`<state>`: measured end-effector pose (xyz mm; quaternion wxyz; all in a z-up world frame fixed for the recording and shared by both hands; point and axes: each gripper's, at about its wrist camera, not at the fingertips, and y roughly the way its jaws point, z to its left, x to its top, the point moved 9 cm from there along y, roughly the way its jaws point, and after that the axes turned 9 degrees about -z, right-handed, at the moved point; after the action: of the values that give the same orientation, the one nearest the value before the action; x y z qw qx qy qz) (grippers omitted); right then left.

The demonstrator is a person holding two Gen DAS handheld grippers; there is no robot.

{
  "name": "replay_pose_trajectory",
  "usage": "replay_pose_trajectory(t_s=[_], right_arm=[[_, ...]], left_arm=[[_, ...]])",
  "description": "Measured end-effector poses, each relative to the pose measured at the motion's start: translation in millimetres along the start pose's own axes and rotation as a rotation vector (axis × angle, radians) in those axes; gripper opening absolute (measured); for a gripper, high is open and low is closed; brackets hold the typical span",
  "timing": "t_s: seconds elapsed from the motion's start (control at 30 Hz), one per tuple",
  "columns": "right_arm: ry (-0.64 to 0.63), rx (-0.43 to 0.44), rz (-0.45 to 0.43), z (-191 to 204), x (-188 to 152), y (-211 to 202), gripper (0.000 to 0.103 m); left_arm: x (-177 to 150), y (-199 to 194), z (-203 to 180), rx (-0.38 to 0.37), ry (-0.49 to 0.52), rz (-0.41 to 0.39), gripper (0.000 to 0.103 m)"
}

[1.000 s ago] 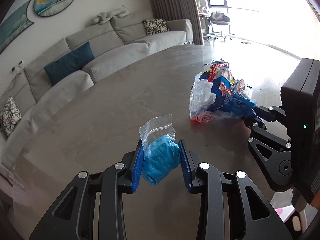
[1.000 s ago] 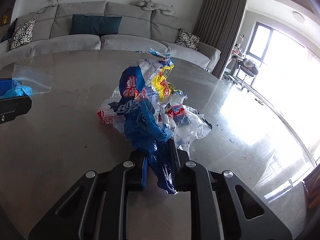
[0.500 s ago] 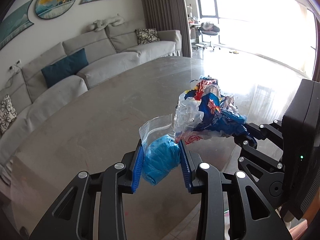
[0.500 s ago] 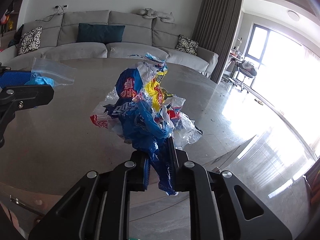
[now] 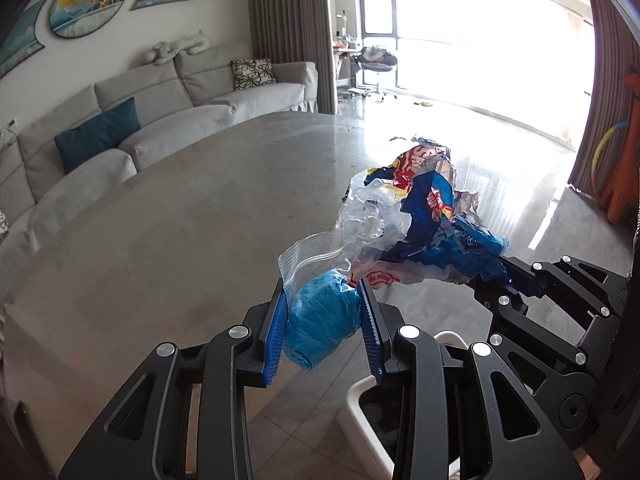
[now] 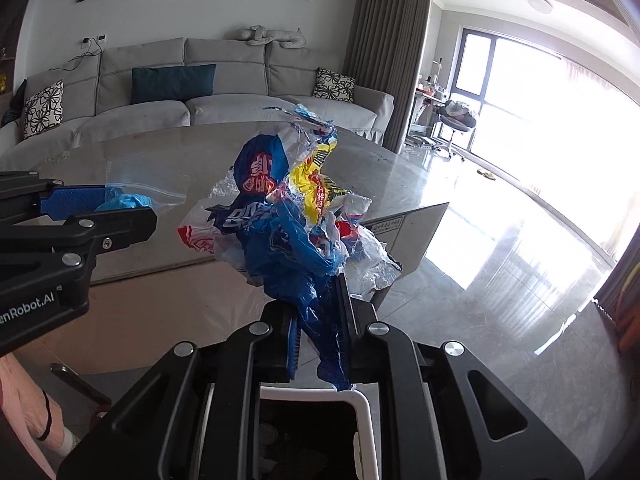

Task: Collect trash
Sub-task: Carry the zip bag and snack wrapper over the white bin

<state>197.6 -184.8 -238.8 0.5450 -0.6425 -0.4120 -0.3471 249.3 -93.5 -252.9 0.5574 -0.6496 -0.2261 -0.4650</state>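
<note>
Holding both loads over the white bin [image 6: 366,408], left tongs [image 5: 326,320] gripping the zip bag [image 5: 320,316], right tongs [image 6: 320,336] the wrappers [image 6: 288,220]; release low, centred.

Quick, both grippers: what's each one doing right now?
Left gripper: closed on the zip bag with blue wad.
Right gripper: closed on the bundle of crumpled wrappers.

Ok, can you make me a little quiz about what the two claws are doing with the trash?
1. True or false: the left claw is empty.
2. What is the right claw shut on? A) wrapper bundle B) pillow C) cup
3. Fill in: below both claws sits a white ____.

Key: 1 false, it grips the zip bag with blue stuff inside. 2 A. 3 bin.
</note>
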Motion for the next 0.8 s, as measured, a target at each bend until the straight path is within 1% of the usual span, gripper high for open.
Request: replay_pose_trajectory(t_s=[0.13, 0.27, 0.43, 0.5, 0.57, 0.67, 0.73, 0.8], right_arm=[[0.039, -0.051, 0.017, -17.7, -18.4, -26.0, 0.016], [0.074, -0.09, 0.044, -31.8, -36.5, -43.2, 0.016], [0.107, -0.127, 0.061, -44.5, -50.9, -62.0, 0.017], [0.108, -0.145, 0.063, -46.7, -55.5, -67.3, 0.017], [0.111, -0.155, 0.07, -48.0, -58.5, -68.1, 0.017], [0.131, -0.164, 0.067, -48.9, -66.1, -68.3, 0.017], [0.139, -0.17, 0.077, -44.7, -75.2, -62.3, 0.017], [0.141, -0.192, 0.096, -43.0, -87.1, -54.5, 0.017]], left_arm=[[-17.6, -13.2, -30.2, -0.047, 0.016, 0.016, 0.036], [-35.3, -19.4, -53.8, -0.086, 0.023, 0.041, 0.036], [-52.1, -22.5, -71.6, -0.11, 0.033, 0.064, 0.036], [-57.9, -19.3, -78.7, -0.118, 0.054, 0.075, 0.036], [-67.8, -20.8, -91.8, -0.123, 0.071, 0.084, 0.036], [-78.1, -13.0, -100.6, -0.148, 0.089, 0.115, 0.036], [-85.3, -9.8, -106.0, -0.16, 0.105, 0.124, 0.036], [-91.8, -5.3, -109.6, -0.157, 0.128, 0.129, 0.036]])
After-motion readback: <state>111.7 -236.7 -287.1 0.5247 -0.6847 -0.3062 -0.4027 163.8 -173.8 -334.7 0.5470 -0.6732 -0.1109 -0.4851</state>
